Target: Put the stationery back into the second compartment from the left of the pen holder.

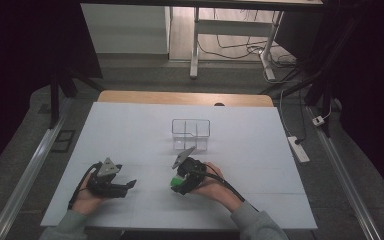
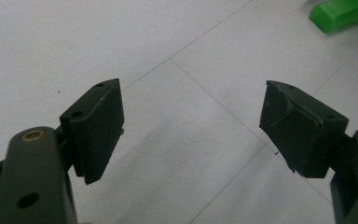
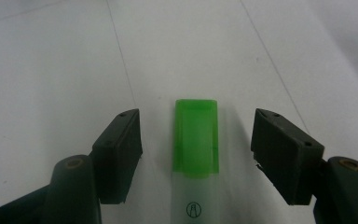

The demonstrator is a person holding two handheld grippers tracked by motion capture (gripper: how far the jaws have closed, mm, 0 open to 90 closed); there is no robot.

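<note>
A green-capped highlighter (image 3: 196, 154) with a pale body lies flat on the white table. My right gripper (image 3: 196, 156) is open with a jaw on either side of the cap and a gap to it on both sides. In the high view the right gripper (image 1: 176, 185) sits low over the highlighter's green cap (image 1: 173, 182) near the table's middle front. My left gripper (image 1: 130, 186) rests at the front left, open and empty. From the left gripper (image 2: 191, 126) view the green cap (image 2: 342, 14) appears at the far upper right.
A clear plastic box with compartments (image 1: 191, 134) stands on the white table (image 1: 260, 150) behind the right gripper. A wooden edge (image 1: 130, 96) runs along the table's far side. A power strip (image 1: 298, 148) lies on the floor at right.
</note>
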